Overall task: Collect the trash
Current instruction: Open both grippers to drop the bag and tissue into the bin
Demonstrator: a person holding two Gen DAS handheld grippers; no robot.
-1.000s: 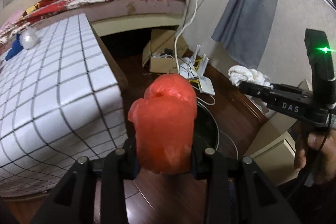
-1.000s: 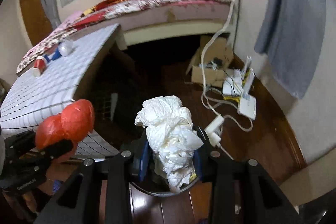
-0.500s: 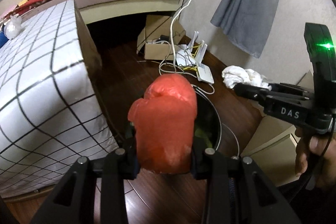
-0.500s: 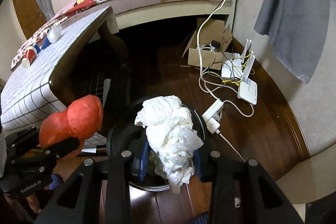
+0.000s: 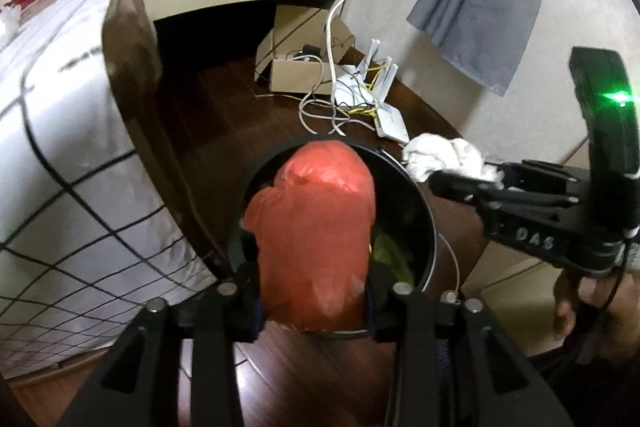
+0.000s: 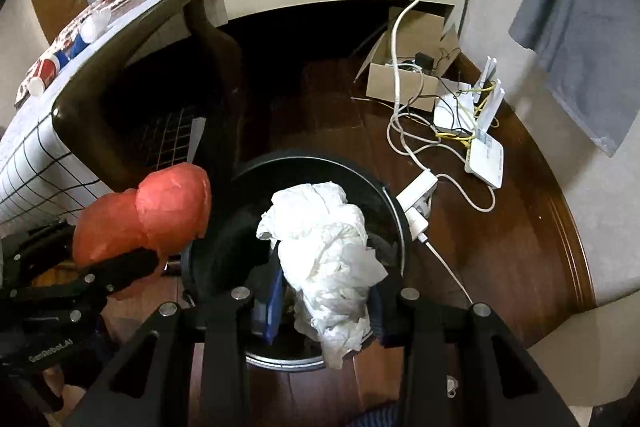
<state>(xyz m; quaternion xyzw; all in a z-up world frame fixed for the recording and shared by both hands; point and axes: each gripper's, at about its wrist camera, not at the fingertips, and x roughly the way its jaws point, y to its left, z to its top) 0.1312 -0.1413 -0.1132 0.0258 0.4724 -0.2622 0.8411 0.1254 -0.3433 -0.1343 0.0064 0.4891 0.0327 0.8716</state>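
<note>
A puffy red plastic bag [image 5: 316,227] sits between the jaws of my left gripper [image 5: 312,291]. The jaws are opening, but the pads still touch the bag's sides. It hangs over the mouth of a round black bin [image 5: 430,227] on the floor, with greenish waste inside. My right gripper [image 6: 324,299] has a crumpled white paper wad [image 6: 328,251] between its jaws, which are also opening, and the paper still fills the gap. The wad hangs above the same bin [image 6: 320,157]. Each wrist view shows the other load: the red bag [image 6: 160,215] and the wad [image 5: 440,151].
A table under a white grid cloth [image 5: 60,147] stands just left of the bin, with cups [image 6: 44,75] at its far end. Beyond the bin lie a cardboard box [image 5: 296,75], a white router with cables [image 5: 384,107] and a power strip [image 6: 416,195]. A hand [image 5: 580,303] grips the right tool.
Both grippers have sunk and tipped down toward the floor. The bin now lies right below the red bag and the paper wad. Both loads remain between their jaws.
</note>
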